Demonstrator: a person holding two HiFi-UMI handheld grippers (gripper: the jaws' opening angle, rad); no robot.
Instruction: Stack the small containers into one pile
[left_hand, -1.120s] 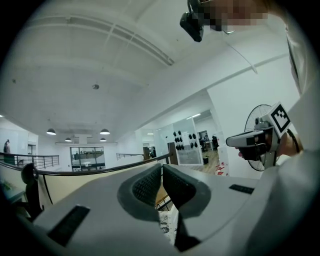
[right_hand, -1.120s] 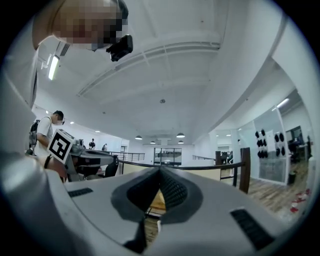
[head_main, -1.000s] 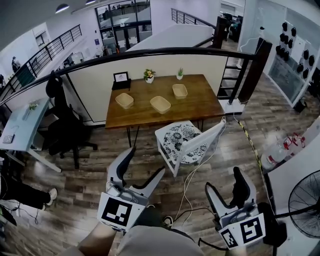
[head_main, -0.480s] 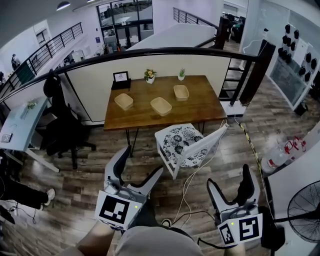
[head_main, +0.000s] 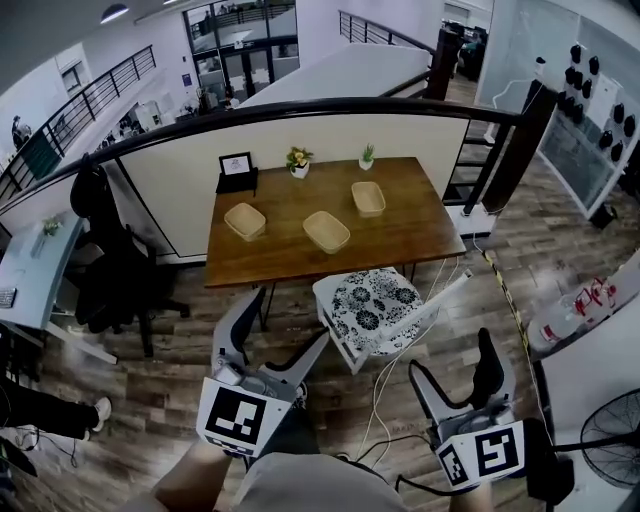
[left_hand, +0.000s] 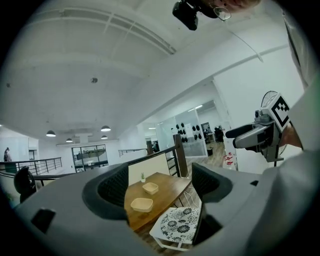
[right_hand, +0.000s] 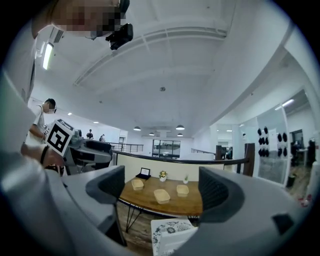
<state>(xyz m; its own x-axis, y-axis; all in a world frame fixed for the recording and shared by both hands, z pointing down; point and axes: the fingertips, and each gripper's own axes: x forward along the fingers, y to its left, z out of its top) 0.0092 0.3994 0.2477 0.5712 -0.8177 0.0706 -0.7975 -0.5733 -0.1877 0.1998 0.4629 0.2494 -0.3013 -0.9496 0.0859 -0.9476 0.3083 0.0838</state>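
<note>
Three small tan containers (head_main: 245, 220) (head_main: 326, 231) (head_main: 368, 198) sit apart on the wooden table (head_main: 420, 235), far ahead of both grippers. My left gripper (head_main: 285, 325) and right gripper (head_main: 452, 365) hang low over the floor, level and pointing at the table. Both are open with nothing between their fingers, and their jaws have just been opening. The left gripper view frames two containers (left_hand: 142, 204) (left_hand: 150, 188) between its jaws. In the right gripper view all three containers (right_hand: 137, 184) (right_hand: 161, 196) (right_hand: 182, 189) show between the jaws.
A white chair with a floral cushion (head_main: 375, 305) stands between me and the table's near edge. A picture frame (head_main: 237, 165) and two small plants (head_main: 298, 160) line the table's back. A black office chair (head_main: 110, 270) stands left, a fan (head_main: 610, 430) right, cables on the floor.
The person has stepped toward the table: the table and chair sit larger and lower in the head view. Both grippers came forward with them. The containers have not moved.
</note>
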